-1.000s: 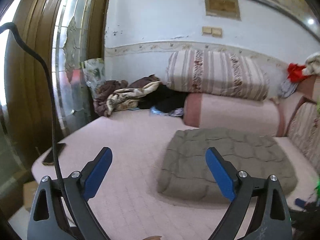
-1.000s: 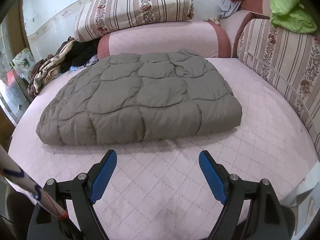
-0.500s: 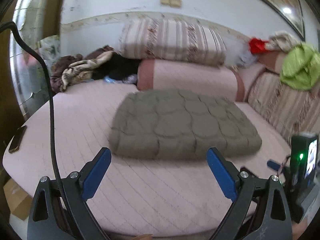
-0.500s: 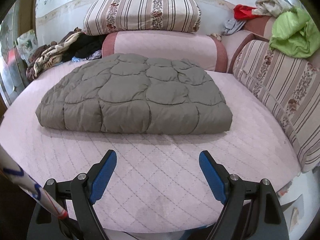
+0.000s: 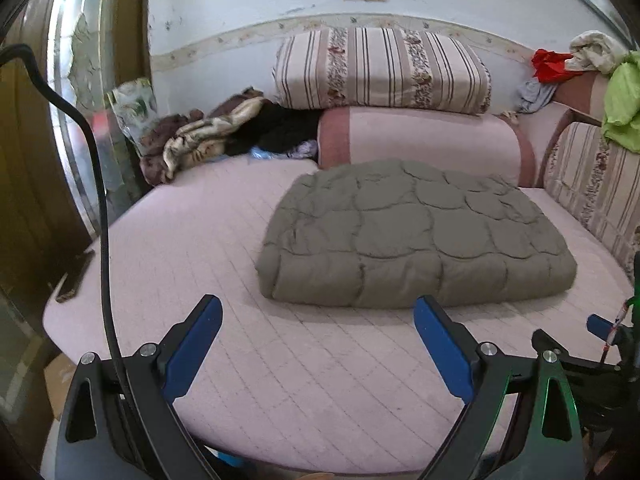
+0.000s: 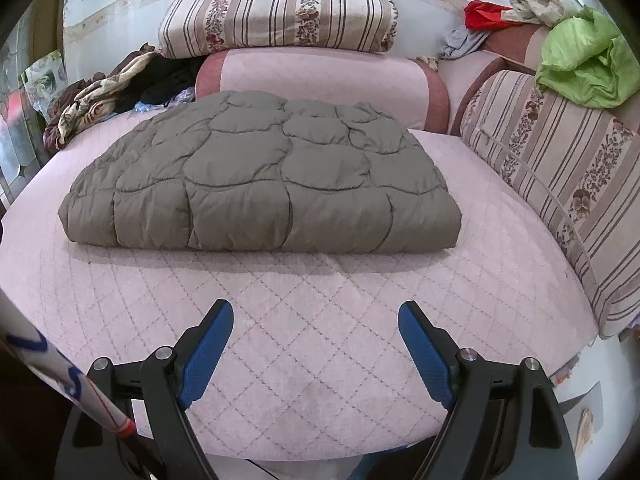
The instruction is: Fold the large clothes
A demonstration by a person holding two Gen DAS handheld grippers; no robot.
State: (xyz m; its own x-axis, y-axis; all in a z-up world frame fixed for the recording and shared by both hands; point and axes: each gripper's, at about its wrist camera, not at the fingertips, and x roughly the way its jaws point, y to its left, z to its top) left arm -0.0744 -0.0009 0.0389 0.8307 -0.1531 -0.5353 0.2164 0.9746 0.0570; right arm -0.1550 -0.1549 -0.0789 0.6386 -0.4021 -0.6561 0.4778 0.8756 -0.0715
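Note:
A grey-brown quilted padded garment (image 5: 412, 236) (image 6: 260, 184) lies folded into a thick rectangle on the pink quilted bed (image 5: 256, 344) (image 6: 320, 320). My left gripper (image 5: 318, 312) hangs open over the bed's near edge, short of the fold's front left corner, with nothing between its blue pads. In the right wrist view my right gripper (image 6: 316, 314) also stands open and empty, a little in front of the garment's near folded edge. Neither gripper touches the cloth.
A striped folded quilt (image 5: 380, 68) rests on a pink bolster (image 5: 424, 140) at the back. Crumpled clothes (image 5: 208, 136) pile at the back left. A striped cushion (image 6: 560, 168) with a green cloth (image 6: 584, 60) lines the right side. A phone (image 5: 74, 276) lies at the bed's left edge.
The left wrist view swung from the door and left side toward the folded garment, then settled. The right wrist view levelled out and backed off slightly. Both grippers stayed open.

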